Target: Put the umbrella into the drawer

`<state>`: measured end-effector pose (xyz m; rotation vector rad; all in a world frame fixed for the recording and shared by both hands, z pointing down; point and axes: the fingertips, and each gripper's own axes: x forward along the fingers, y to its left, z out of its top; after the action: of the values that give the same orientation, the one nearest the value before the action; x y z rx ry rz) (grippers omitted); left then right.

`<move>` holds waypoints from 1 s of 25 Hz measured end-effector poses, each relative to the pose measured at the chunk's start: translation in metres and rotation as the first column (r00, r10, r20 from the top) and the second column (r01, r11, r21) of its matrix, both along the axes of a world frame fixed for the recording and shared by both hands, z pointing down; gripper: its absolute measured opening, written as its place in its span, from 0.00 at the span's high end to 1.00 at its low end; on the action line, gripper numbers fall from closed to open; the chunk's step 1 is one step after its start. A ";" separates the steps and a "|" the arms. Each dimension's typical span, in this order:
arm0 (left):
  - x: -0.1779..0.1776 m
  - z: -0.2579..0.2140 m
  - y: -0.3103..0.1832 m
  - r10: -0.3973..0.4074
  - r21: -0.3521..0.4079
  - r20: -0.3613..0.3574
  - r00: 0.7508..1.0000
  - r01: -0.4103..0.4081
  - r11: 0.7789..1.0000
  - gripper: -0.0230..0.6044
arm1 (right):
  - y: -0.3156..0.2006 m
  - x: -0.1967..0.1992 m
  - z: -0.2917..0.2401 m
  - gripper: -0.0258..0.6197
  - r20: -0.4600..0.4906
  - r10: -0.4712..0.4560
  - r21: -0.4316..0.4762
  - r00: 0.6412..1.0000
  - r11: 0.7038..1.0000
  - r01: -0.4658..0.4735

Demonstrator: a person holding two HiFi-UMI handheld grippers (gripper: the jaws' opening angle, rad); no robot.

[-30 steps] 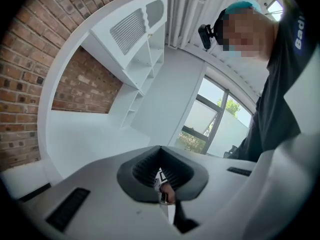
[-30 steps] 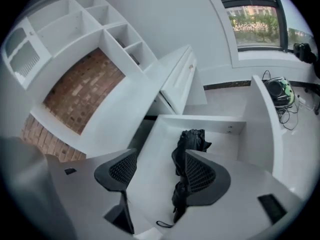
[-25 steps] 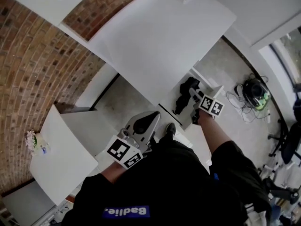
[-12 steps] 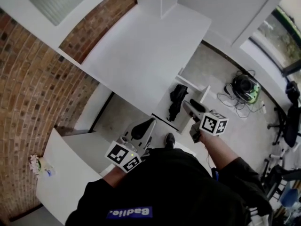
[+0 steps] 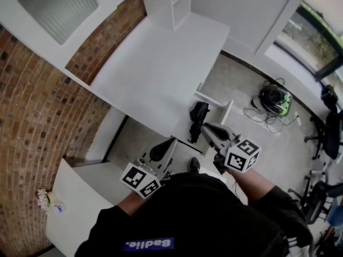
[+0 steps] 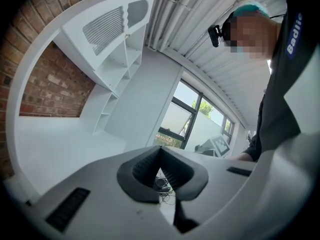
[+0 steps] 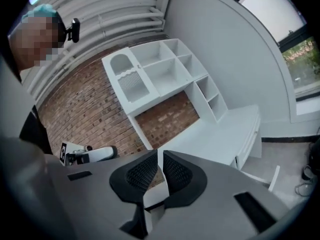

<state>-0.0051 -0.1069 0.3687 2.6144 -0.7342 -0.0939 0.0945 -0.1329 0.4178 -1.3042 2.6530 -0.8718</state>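
Observation:
The black folded umbrella (image 5: 198,118) lies in the open white drawer (image 5: 224,110) under the desk, with nothing touching it. My right gripper (image 5: 206,128) hovers above and just in front of the drawer, clear of the umbrella. Its jaws have just been closing, and in the right gripper view they (image 7: 160,158) stand nearly together with nothing between them. My left gripper (image 5: 169,143) is held near my body, left of the drawer. In the left gripper view its pads (image 6: 150,165) meet at the tips and hold nothing.
A white desk (image 5: 155,74) runs along the brick wall (image 5: 32,100), with a white shelf unit (image 5: 174,1) at its far end. Cables and a bag (image 5: 274,97) lie on the floor at right, near a chair (image 5: 328,127). A low white table (image 5: 80,202) stands at lower left.
My right gripper has risen out of the drawer, away from the umbrella, and its jaws have closed. The umbrella stays in the drawer. The left gripper has lifted slightly.

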 end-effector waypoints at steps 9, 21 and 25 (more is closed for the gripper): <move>0.002 0.001 0.005 0.033 0.004 0.004 0.999 -0.033 0.999 0.97 | 0.018 -0.034 -0.020 0.91 -0.107 -0.087 0.147 0.990 0.984 0.102; 0.005 0.004 0.010 0.061 0.003 0.011 0.998 -0.061 0.998 0.97 | 0.027 -0.046 -0.023 0.91 -0.123 -0.129 0.173 0.984 0.974 0.149; 0.005 0.005 0.011 0.062 0.002 0.009 0.998 -0.062 0.998 0.97 | 0.026 -0.045 -0.022 0.91 -0.122 -0.123 0.174 0.985 0.974 0.143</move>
<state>-0.0005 -0.0958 0.3735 2.6388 -0.6557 -0.0642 0.0491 -0.1071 0.3961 -1.1764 2.8537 -0.5659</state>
